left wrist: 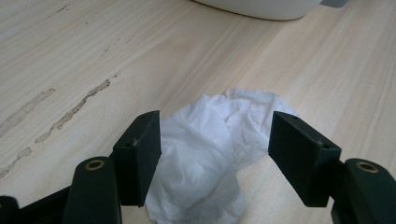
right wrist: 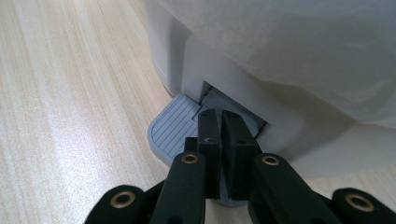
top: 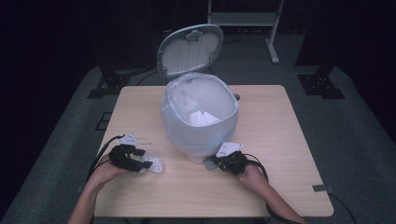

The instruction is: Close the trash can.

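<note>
A white pedal bin (top: 200, 116) lined with a white bag stands mid-table, its lid (top: 190, 49) up and crumpled paper (top: 203, 118) inside. My right gripper (top: 211, 163) is shut with nothing between its jaws, and its tips (right wrist: 220, 122) press down on the bin's grey foot pedal (right wrist: 173, 128). A crumpled white tissue (left wrist: 210, 149) lies on the wooden table (top: 280, 140) at the front left. My left gripper (top: 148, 164) is open, its jaws on either side of the tissue (top: 156, 164); its pads (left wrist: 140, 154) stand just clear of it.
Dark scuff marks (left wrist: 70, 112) streak the tabletop to the left of the tissue. A bit of grey tape (top: 322, 188) sits at the table's right front edge. Black stands (top: 320, 81) and a white frame (top: 273, 44) are on the floor behind the table.
</note>
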Demonstrator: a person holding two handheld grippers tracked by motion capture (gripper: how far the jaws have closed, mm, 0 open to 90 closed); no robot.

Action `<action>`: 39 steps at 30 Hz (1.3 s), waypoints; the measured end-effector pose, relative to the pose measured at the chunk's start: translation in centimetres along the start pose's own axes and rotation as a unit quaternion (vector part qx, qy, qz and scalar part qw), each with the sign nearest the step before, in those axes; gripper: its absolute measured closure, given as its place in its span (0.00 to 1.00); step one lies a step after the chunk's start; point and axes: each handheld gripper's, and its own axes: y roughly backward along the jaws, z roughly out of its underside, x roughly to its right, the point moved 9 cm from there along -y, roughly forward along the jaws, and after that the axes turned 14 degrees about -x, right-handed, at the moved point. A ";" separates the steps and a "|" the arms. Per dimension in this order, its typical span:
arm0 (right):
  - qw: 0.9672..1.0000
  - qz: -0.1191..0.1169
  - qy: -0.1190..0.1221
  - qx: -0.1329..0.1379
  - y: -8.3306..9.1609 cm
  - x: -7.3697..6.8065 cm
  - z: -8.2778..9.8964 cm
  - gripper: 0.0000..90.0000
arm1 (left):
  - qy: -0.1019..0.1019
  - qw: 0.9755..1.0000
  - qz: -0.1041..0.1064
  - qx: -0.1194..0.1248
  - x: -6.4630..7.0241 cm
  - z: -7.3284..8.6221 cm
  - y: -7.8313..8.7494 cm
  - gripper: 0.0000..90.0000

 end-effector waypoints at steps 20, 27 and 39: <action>1.000 0.000 0.000 0.000 0.0 0.0 0.0 0.96 | -0.011 1.000 -0.005 -0.029 0.1 0.6 -1.8 0.46; 1.000 0.000 0.001 0.000 0.0 0.0 0.0 0.96 | -0.016 0.999 -0.015 -0.034 0.2 0.8 -2.1 0.50; 1.000 0.002 0.001 0.000 0.0 0.0 0.0 0.96 | -0.017 0.999 -0.026 -0.037 0.1 1.0 -2.3 0.53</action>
